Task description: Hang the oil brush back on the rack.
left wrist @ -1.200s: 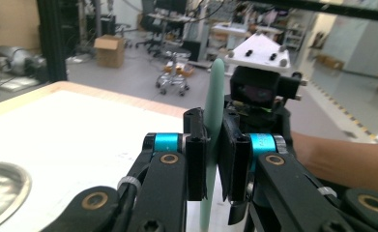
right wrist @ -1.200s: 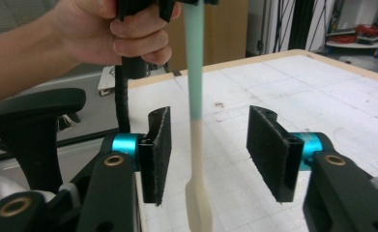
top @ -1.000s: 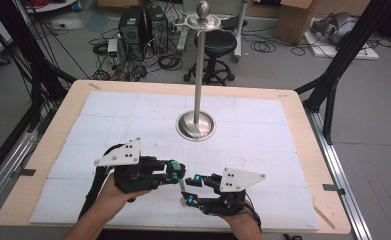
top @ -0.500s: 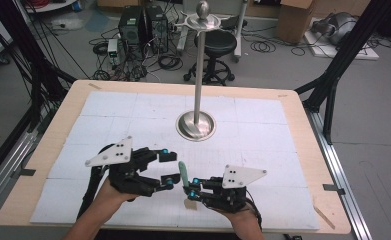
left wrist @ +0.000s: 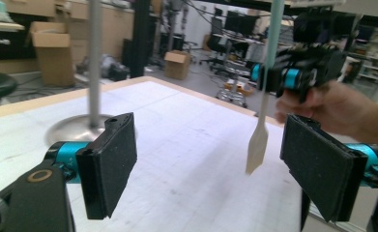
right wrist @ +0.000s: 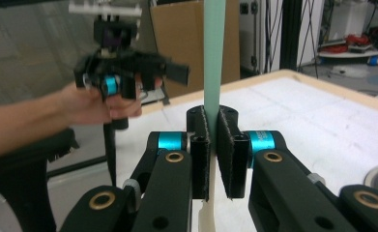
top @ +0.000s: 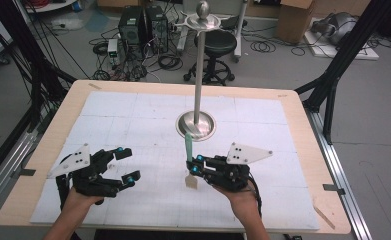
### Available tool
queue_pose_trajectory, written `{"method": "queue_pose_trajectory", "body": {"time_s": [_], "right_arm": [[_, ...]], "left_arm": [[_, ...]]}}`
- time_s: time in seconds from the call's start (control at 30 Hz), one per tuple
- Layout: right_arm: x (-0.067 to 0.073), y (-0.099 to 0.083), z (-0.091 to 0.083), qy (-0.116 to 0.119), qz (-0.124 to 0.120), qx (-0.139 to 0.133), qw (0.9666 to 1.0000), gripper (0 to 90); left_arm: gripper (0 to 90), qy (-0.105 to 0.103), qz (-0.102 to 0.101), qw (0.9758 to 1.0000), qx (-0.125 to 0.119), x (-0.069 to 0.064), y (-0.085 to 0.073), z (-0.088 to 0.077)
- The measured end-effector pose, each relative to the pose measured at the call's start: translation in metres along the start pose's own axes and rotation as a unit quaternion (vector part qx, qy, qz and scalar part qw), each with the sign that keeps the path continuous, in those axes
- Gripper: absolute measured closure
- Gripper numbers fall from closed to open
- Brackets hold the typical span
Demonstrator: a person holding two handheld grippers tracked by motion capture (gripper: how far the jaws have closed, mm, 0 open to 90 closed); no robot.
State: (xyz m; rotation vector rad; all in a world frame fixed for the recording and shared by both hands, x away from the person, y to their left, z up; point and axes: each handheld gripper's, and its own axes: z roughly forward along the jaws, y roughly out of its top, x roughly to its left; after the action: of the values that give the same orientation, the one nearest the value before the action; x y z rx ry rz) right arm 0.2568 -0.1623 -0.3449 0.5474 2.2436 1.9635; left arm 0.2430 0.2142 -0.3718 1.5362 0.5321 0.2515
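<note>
A: Tongs on the right (top: 192, 166) are closed on the spatula (top: 188, 150), my grip falling where the green handle meets the pale blade; it stands upright on the near side of the metal stand (top: 197, 122), blade just over the tabletop (top: 293, 107).

B: And the left tongs (top: 125, 162)?

A: Spread wide, holding nothing, well to the left of the stand.

B: Hazards?

A: I judge the narrow handle could pivot or slip between the pads (right wrist: 225, 145) if I swing fast. The stand's pole rises just beyond the handle tip, so moving forward risks knocking it.

B: Surroundings?

A: Beyond the stand: a stool (top: 218, 45), computer towers (top: 140, 25), cables and cardboard boxes (top: 295, 20) on the floor. Nothing else lies on the tabletop.
</note>
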Motion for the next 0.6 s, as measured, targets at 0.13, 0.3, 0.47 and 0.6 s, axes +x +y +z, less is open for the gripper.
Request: {"method": "queue_pose_trajectory", "body": {"time_s": [0.13,0.3,0.47,0.6], "right_arm": [[-0.015,0.017,0.006,-0.01,0.002,-0.002,1.0,84.5],[-0.028,0.034,0.01,-0.022,0.003,-0.001,0.9998,84.4],[-0.041,0.051,0.012,-0.031,0.003,-0.006,0.9995,84.4],[-0.05,0.066,0.015,-0.038,0.002,-0.008,0.9993,84.4]], "left_arm": [[20.3,0.028,0.007,0.9996,-0.001,0.007,-0.011,-0.008],[20.5,0.029,0.014,0.9995,0.008,0.007,-0.013,-0.01],[20.5,0.034,0.01,0.9993,0.007,0.009,-0.015,-0.015],[20.5,0.036,0.011,0.9992,0.01,0.009,-0.018,-0.016]]}}
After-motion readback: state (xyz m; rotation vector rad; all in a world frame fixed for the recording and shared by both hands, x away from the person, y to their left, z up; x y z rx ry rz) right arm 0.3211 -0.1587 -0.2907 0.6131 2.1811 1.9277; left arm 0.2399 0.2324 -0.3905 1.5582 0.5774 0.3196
